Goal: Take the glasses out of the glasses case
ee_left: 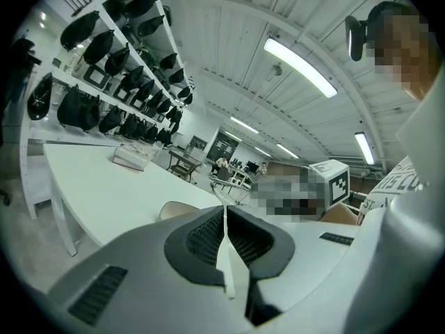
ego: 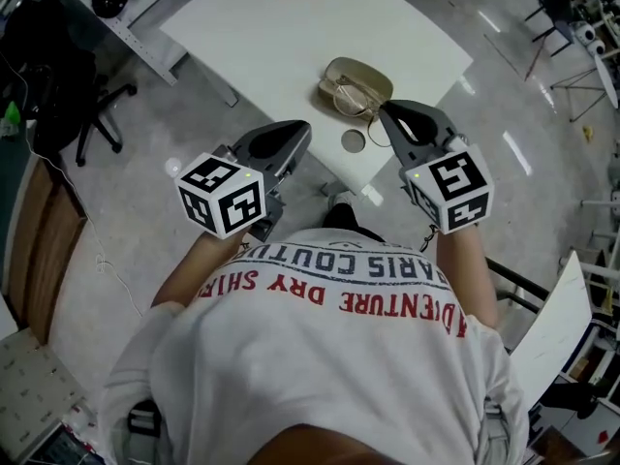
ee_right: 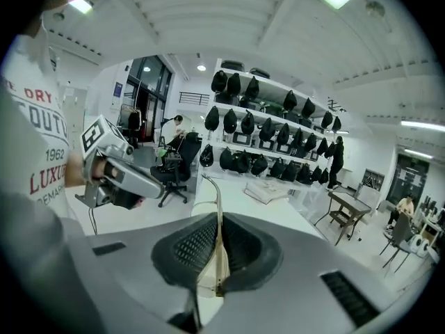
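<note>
While right tongs (ego: 382,108) pinch glasses (ego: 350,99) | left tongs (ego: 305,130) hover near-level, seemingly closed.

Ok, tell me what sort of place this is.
Probably a lab or workshop hall: long shelves of black bags, white worktables, rolling office chairs and strip lights overhead.

White T-shirt (ego: 320,356), red-and-navy lettering; grey left claw (ego: 304,130) and right claw (ego: 384,109); marker cubes (ego: 223,197) (ego: 453,190)
</note>
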Action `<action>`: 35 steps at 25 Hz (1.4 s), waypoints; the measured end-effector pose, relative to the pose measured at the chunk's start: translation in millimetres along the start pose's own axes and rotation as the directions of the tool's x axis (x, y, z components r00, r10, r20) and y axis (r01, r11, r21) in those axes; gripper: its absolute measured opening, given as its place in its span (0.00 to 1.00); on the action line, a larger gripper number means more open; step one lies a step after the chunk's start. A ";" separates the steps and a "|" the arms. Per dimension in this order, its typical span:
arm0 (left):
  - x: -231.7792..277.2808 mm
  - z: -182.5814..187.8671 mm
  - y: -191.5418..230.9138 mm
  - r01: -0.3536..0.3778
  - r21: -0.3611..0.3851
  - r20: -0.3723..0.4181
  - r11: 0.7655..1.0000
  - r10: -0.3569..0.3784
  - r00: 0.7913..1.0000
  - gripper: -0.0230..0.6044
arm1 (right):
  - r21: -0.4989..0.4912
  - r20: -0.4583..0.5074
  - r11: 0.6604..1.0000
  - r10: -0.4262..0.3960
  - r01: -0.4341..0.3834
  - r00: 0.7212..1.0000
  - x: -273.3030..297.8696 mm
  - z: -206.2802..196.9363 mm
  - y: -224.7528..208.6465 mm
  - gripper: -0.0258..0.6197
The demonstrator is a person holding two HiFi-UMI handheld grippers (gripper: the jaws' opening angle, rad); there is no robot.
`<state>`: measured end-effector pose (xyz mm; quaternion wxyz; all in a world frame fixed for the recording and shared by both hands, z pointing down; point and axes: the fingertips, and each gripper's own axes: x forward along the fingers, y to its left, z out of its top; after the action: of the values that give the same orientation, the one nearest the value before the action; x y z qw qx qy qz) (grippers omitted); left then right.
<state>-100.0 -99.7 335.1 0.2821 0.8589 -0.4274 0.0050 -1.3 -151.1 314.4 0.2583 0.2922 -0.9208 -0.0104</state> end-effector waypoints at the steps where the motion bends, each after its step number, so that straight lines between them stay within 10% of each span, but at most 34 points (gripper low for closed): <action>1: -2.0 -0.3 -2.9 0.007 0.007 -0.002 1.000 -0.007 1.000 0.09 | 0.010 0.013 1.000 -0.001 0.001 1.000 -6.1 1.6 4.6 0.09; 35: -1.3 -27.1 -33.1 0.115 0.060 -0.098 0.992 -0.109 0.989 0.09 | 0.192 0.077 0.981 0.014 -0.029 0.997 -44.3 -38.1 48.5 0.09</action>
<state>-70.1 -69.7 341.6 0.2735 0.8892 -0.3642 0.0436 22.1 -81.8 334.9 0.1939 0.3054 -0.9296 0.0708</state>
